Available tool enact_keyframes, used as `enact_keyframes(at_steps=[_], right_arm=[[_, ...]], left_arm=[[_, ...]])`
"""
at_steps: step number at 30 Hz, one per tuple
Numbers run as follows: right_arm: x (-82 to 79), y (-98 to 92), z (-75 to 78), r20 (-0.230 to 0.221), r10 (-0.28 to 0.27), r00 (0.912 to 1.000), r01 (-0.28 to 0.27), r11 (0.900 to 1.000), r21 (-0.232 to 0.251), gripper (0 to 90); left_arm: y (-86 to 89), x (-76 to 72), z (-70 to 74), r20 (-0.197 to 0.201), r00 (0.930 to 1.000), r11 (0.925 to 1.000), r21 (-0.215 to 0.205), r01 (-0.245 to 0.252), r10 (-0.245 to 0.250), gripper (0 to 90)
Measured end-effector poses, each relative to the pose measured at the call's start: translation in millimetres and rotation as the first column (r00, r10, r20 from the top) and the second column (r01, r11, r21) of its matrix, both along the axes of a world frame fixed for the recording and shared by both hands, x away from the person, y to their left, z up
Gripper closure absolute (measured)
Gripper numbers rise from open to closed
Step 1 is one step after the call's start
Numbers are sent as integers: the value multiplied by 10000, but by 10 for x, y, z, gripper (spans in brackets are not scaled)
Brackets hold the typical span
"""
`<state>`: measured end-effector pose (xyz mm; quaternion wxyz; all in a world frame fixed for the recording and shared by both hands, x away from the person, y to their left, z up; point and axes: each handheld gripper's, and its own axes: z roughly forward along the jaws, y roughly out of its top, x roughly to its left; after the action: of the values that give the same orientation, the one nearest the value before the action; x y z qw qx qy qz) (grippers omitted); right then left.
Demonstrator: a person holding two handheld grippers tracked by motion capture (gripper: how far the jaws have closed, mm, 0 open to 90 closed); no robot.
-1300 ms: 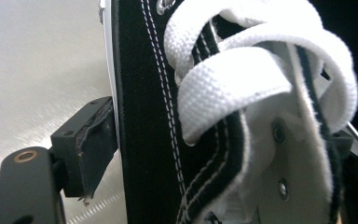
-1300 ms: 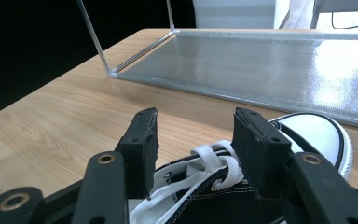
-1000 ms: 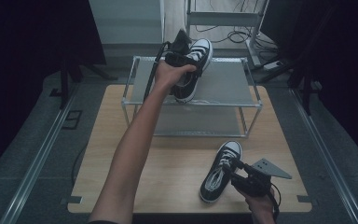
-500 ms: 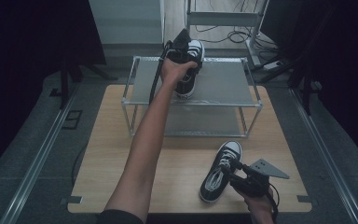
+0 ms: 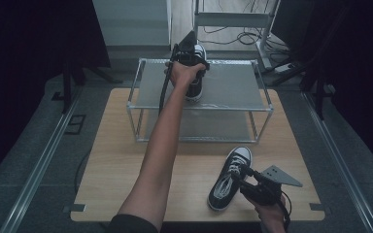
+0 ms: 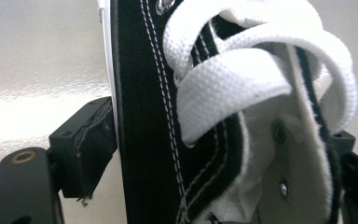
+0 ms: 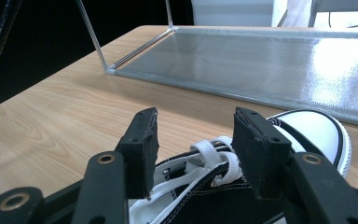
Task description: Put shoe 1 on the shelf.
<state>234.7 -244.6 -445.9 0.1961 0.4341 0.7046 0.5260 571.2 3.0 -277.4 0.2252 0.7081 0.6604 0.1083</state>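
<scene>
A black-and-white sneaker (image 5: 194,90) stands on the top shelf of a metal-framed rack (image 5: 233,85), toe pointing away. My left gripper (image 5: 190,57) holds it from above. In the left gripper view the sneaker's (image 6: 144,116) laced collar lies between the jaws and the left pad (image 6: 91,147) touches its black side; the jaws have just been opening slightly. A second matching sneaker (image 5: 238,158) lies on the wooden table (image 5: 116,160) at the front right. My right gripper (image 5: 238,177) hovers open over its laces (image 7: 214,161), pads apart on either side.
The rack's lower shelf (image 7: 261,56) sits just beyond the second sneaker's white toe cap (image 7: 314,133). Bare tabletop (image 7: 51,116) lies left of that shoe. Rails run along the floor on both sides; cables and a stand are behind the rack.
My left hand has come down and shifted a little with the sneaker, which has turned from slanted to pointing straight away on the top shelf. The right gripper has stayed still.
</scene>
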Motion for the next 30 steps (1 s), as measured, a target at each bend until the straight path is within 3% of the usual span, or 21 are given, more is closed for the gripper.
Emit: enact_keyframes(at_steps=[13,17,19,20,28,30], right_arm=[[13,9,-22,-69,11,10000,-11,10000,-11,502],[10,7,-20,-55,18,10000,-18,10000,6,502],[10,6,-20,-53,16,10000,-16,10000,6,503],[15,8,-25,-74,22,10000,-22,10000,2,502],[17,32,-39,-96,82,9999,-82,10000,-50,502],[8,44,-35,-101,135,9999,-136,9999,-101,502]], left_arm=[[19,31,-77,-183,9991,9988,284,-390,395,167],[37,50,-114,-275,9990,9993,151,-347,351,162],[38,49,-117,-168,9994,9994,160,-294,297,160],[50,15,-53,664,9972,9994,35,-333,330,181],[68,-36,-15,849,9964,9997,-231,57,-37,175],[125,-82,-1,1166,9931,9988,-449,213,-159,175]])
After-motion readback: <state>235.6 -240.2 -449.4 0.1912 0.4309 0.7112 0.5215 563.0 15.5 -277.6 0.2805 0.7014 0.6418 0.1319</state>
